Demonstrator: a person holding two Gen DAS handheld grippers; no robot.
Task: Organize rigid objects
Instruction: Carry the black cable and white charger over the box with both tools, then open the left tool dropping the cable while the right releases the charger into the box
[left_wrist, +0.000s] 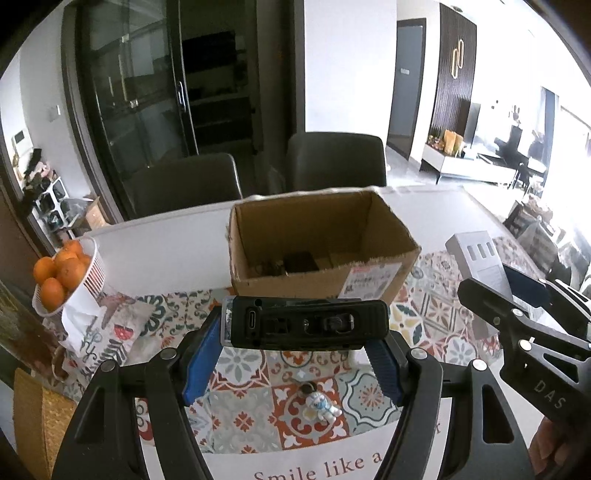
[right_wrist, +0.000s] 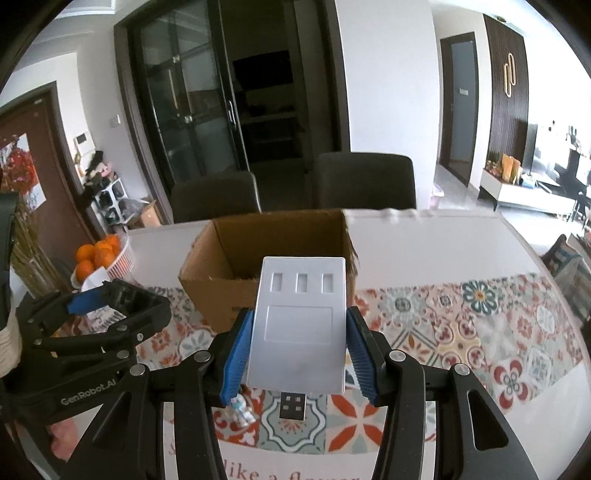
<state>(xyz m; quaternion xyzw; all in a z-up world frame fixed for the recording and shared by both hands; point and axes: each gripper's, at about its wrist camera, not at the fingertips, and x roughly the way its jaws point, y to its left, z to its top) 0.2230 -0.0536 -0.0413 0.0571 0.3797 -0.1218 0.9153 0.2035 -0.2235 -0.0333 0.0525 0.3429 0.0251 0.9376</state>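
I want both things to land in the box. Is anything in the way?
Nothing visible is. The left gripper holds the black gadget, the right gripper the white hub, both before the open cardboard box.

The left gripper (left_wrist: 301, 354) is held above the table, angled downward, its blue pads (left_wrist: 201, 360) clamped on the two ends of a black device (left_wrist: 304, 323) held crosswise. The right gripper (right_wrist: 297, 360) tilts down likewise (just beside the left one), its pads (right_wrist: 236, 356) pressing the sides of a white USB hub (right_wrist: 301, 325), plug end toward the camera.
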